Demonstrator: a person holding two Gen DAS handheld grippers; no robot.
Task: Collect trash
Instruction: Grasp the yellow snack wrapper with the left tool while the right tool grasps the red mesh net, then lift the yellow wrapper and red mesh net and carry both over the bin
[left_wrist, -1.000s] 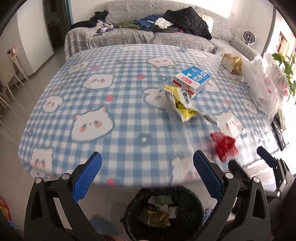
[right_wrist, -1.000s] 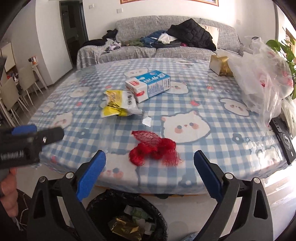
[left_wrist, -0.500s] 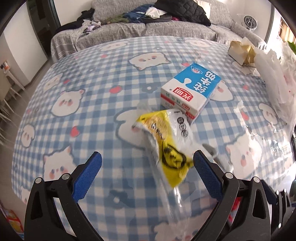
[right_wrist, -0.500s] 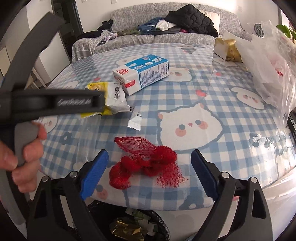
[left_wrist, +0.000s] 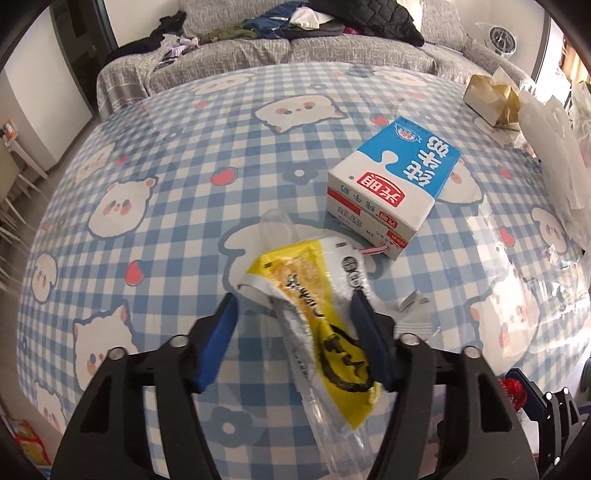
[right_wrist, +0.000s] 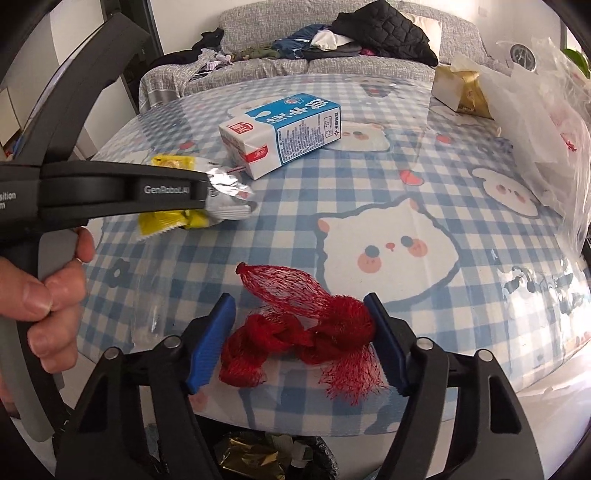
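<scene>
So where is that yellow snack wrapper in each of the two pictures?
Left wrist view: yellow wrapper at lower centre, between the left gripper's fingers.
Right wrist view: wrapper at mid left, mostly hidden behind the left gripper's black arm.
Shared landmark: the milk carton, just beyond the wrapper in both.

Snack wrapper at frame centre of left wrist view, on table. Milk carton upper right of wrapper, just beside it. Paper scrap right of wrapper. Sofa behind table, clothes on it. Right wrist view: net bag lower centre on table, bin below table edge.
</scene>
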